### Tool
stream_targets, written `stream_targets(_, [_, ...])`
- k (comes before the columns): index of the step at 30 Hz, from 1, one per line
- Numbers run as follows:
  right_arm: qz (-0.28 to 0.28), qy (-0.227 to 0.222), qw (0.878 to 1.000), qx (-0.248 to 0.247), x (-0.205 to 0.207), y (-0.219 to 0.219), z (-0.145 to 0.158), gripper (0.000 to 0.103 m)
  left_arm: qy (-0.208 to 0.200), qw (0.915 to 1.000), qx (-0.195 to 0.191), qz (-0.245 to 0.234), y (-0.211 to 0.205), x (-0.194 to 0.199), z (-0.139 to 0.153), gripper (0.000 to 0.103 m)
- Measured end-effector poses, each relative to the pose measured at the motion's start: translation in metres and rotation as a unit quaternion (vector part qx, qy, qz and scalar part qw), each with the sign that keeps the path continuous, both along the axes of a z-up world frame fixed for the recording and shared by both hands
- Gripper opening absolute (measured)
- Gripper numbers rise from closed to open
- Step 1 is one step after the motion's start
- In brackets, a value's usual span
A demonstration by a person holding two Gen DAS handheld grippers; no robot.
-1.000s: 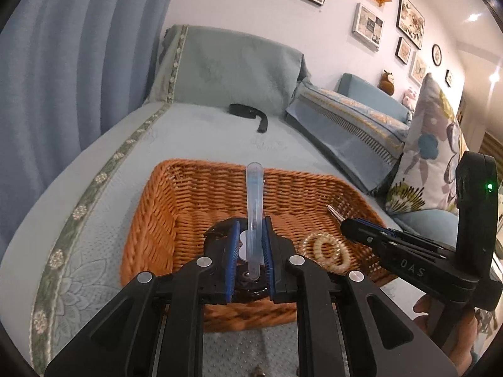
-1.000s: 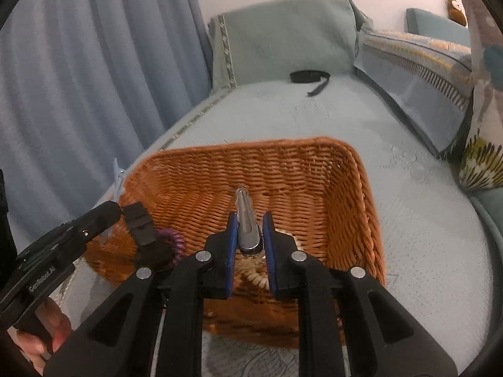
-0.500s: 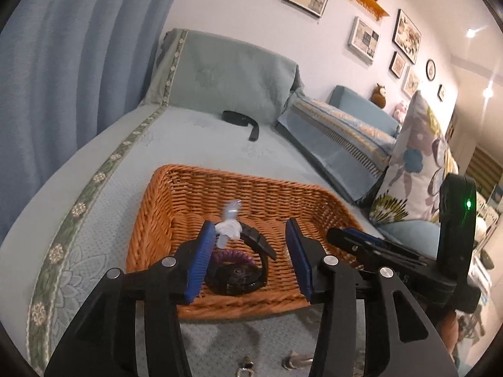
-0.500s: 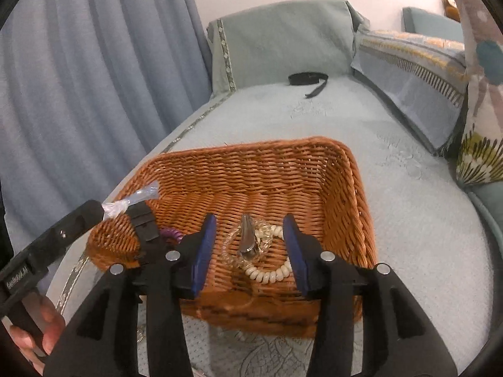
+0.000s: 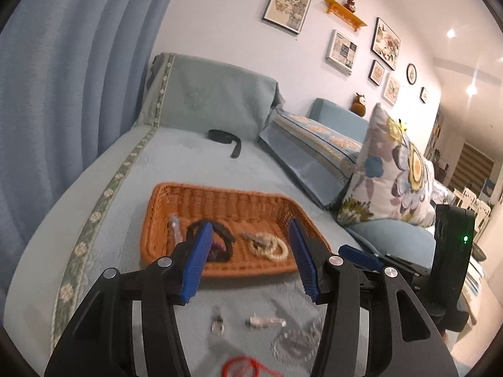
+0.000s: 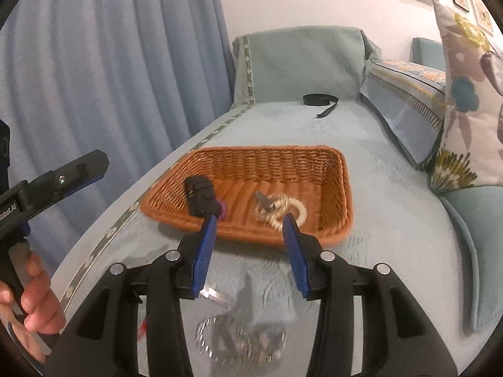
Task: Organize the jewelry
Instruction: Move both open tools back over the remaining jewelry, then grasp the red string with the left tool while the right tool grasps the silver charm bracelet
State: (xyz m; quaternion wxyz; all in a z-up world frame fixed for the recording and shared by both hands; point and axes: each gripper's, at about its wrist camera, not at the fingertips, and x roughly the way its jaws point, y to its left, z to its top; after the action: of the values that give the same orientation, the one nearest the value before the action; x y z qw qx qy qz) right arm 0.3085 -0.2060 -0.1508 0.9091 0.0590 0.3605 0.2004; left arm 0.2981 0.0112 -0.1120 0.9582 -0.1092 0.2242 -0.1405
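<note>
The orange wicker basket (image 5: 220,194) (image 6: 267,152) lies on the sofa seat. In it are a clear tube (image 5: 176,231), a black watch (image 5: 220,231) (image 6: 201,194), a purple hair tie (image 5: 218,246), a bead bracelet (image 5: 270,248) (image 6: 283,209) and a metal clip (image 5: 250,235) (image 6: 264,202). My left gripper (image 5: 250,224) hangs above the basket's near rim, its jaws opening with nothing between them. My right gripper (image 6: 250,218) is open and empty over the same rim. On the seat below both lie a silver chain (image 5: 295,342) (image 6: 239,342), small clips (image 5: 265,320) and a red string (image 5: 242,367).
A black strap (image 5: 226,139) lies at the far end of the seat. Patterned cushions (image 5: 393,172) line the right side and a blue curtain (image 6: 110,78) hangs on the left. A hand (image 6: 34,301) holds the left gripper's handle.
Both grippers went from shut to open, dropping the clear tube and the metal clip into the basket. Both then pulled back and up, so loose jewelry on the seat came into view.
</note>
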Motion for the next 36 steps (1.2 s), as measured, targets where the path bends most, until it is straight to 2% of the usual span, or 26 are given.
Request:
stream_targets(6, [-0.005, 0.004, 1.000, -0.019, -0.039, -0.006, -0.009, 0.041, 0.039, 0.9992, 0.009, 0.007, 0.003, -0.033, -0.027, 0.049])
stream_targets(8, [0.003, 0.007, 1.000, -0.009, -0.048, -0.008, -0.016, 0.041, 0.059, 0.9981, 0.004, 0.014, 0.007, -0.041, -0.044, 0.049])
stream_targets(10, [0.004, 0.012, 1.000, -0.019, -0.059, -0.008, -0.027, 0.040, 0.079, 0.9967, -0.006, 0.018, 0.011, -0.044, -0.059, 0.049])
stream_targets(16, [0.012, 0.041, 0.998, -0.043, -0.076, -0.002, -0.056, 0.039, 0.126, 0.9916, 0.009, 0.026, 0.009, -0.044, -0.094, 0.049])
stream_targets(21, [0.038, 0.038, 0.996, -0.065, -0.079, 0.011, -0.060, 0.038, 0.173, 0.9847, 0.015, 0.019, 0.004, -0.029, -0.126, 0.049])
stream_targets(25, [0.039, 0.056, 0.996, -0.063, -0.069, 0.013, -0.064, 0.038, 0.168, 0.9853, 0.026, 0.012, 0.000, -0.031, -0.128, 0.049])
stream_targets(27, [0.038, 0.074, 0.994, -0.071, -0.061, 0.015, -0.069, 0.035, 0.172, 0.9845, 0.033, 0.010, -0.003, -0.030, -0.129, 0.049])
stream_targets(30, [0.038, 0.090, 0.992, -0.081, -0.056, 0.019, -0.074, 0.024, 0.177, 0.9835, 0.038, 0.007, -0.005, -0.028, -0.130, 0.049])
stream_targets(31, [0.039, 0.092, 0.992, -0.083, -0.056, 0.021, -0.075, 0.014, 0.177, 0.9836, 0.036, 0.006, -0.005, -0.028, -0.130, 0.049])
stream_targets(32, [0.041, 0.092, 0.992, -0.079, -0.056, 0.020, -0.076, 0.009, 0.177, 0.9835, 0.036, 0.005, -0.005, -0.028, -0.129, 0.049])
stream_targets(36, [0.034, 0.061, 0.996, -0.060, -0.064, 0.013, -0.066, 0.008, 0.181, 0.9828, 0.036, 0.005, -0.005, -0.028, -0.129, 0.049])
